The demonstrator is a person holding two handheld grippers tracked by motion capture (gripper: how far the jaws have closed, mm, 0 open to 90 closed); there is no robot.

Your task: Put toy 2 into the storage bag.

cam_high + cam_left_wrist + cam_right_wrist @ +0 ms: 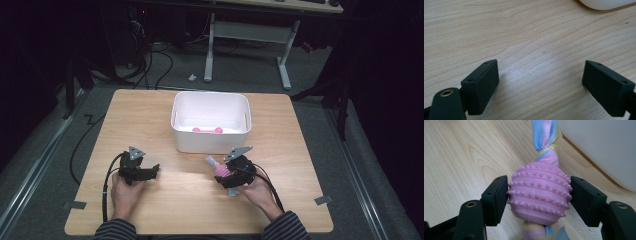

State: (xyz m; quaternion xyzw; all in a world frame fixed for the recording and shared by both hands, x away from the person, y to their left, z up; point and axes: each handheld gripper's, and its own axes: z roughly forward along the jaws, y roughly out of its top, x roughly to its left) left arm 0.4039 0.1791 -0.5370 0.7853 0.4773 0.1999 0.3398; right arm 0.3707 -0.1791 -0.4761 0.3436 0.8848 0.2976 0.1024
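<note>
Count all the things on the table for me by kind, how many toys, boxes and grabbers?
Pink toys: 2, the studded ball toy with cloth tails in the right gripper and a pink toy inside the box
White box: 1
Grippers: 2, right and left gripper
Total: 5

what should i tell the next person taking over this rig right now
Right tool: jaws closed on the pink studded ball toy, pads against both its sides, toy on the table just in front of the white bin.
Left tool: open, nothing between its jaws, resting low over bare table.
Done: a pink bone-shaped toy already lies in the bin; ball toy gripped.
Left: probably lift the ball toy, with its blue and pink cloth tail, into the bin and release.
</note>
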